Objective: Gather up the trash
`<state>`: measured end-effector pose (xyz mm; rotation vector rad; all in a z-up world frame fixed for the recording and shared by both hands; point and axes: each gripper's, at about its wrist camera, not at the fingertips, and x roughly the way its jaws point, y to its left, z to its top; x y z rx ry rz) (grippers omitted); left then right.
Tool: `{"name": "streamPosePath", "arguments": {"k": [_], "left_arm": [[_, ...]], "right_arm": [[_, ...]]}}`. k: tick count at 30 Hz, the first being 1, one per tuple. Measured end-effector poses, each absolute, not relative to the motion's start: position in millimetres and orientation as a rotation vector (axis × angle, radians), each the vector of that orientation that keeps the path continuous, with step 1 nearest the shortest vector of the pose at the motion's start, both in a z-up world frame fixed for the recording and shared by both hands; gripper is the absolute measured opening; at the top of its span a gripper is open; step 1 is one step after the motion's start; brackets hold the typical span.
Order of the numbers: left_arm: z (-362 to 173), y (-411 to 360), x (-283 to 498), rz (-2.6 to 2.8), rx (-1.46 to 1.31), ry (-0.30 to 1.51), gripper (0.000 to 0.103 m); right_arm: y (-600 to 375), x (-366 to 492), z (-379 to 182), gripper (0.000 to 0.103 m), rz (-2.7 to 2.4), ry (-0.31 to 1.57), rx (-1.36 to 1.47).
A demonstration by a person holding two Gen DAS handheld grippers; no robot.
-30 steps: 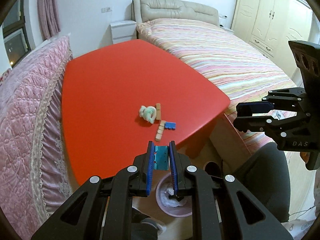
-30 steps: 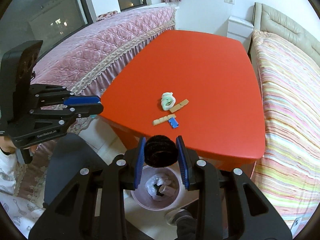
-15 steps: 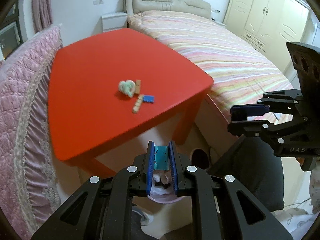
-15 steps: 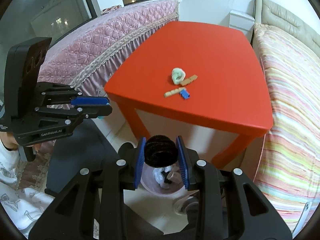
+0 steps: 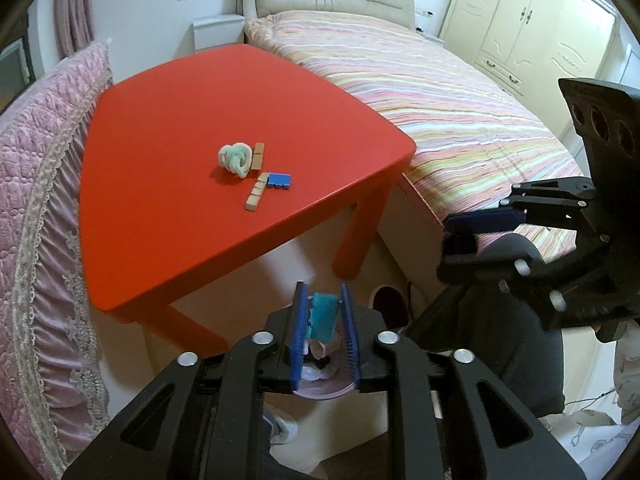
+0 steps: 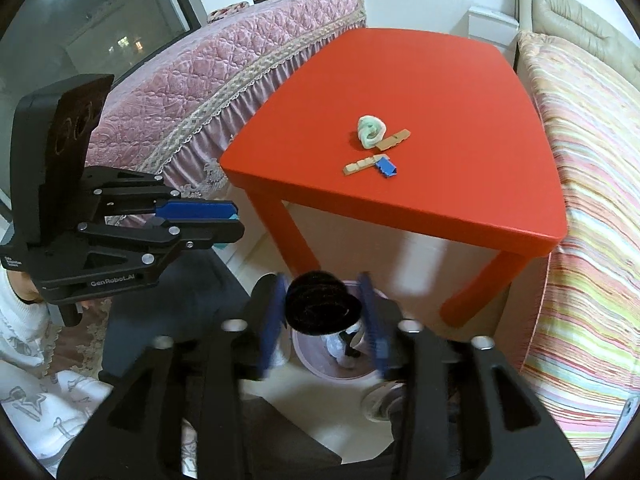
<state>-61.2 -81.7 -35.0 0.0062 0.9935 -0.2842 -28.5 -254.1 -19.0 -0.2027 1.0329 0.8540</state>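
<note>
My left gripper (image 5: 323, 295) hangs over a pink bin (image 5: 320, 391) on the floor; its jaws are opening around a teal scrap (image 5: 324, 318), with a gap on the left side. My right gripper (image 6: 322, 280) is above the same bin (image 6: 305, 356), jaws opening and blurred, a black fuzzy ball (image 6: 320, 306) loose between them. On the red table (image 5: 180, 120) lie a pale green knotted wad (image 5: 236, 158), two wooden clothespins (image 5: 256, 193) and a blue piece (image 5: 279, 180). Each gripper shows in the other's view: the right gripper (image 5: 452, 236) and the left gripper (image 6: 230, 220).
A pink quilted bed (image 5: 36, 184) runs along the table's left, a striped bed (image 5: 440, 92) along its right. Red table legs (image 6: 290, 236) stand just beyond the bin. The person's dark trouser legs (image 5: 508, 352) and a slipper (image 6: 380, 400) flank the bin. Wardrobes (image 5: 532, 28) stand behind.
Both grippers drew back from the table and sank toward the bin. Both pairs of jaws, earlier shut on the teal scrap and the black ball, have widened.
</note>
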Motion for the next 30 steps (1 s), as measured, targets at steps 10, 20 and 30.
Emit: {"name": "streamPosePath", "arguments": {"k": [10, 20, 30], "left_arm": [[-34.2, -67.3, -58.3, -0.214, -0.027, 0.972, 0.093], [-31.6, -61.3, -60.4, -0.197, -0.044, 0.965, 0.095], [-31.0, -58.6, -59.1, -0.197, -0.053, 0.972, 0.095]], "right_arm": [[-260.4, -21.3, -23.4, 0.095, 0.815, 1.049, -0.169], [-259.3, -22.0, -23.6, 0.098, 0.816, 1.045, -0.169], [-257.2, -21.0, -20.8, 0.099, 0.823, 1.043, -0.175]]}}
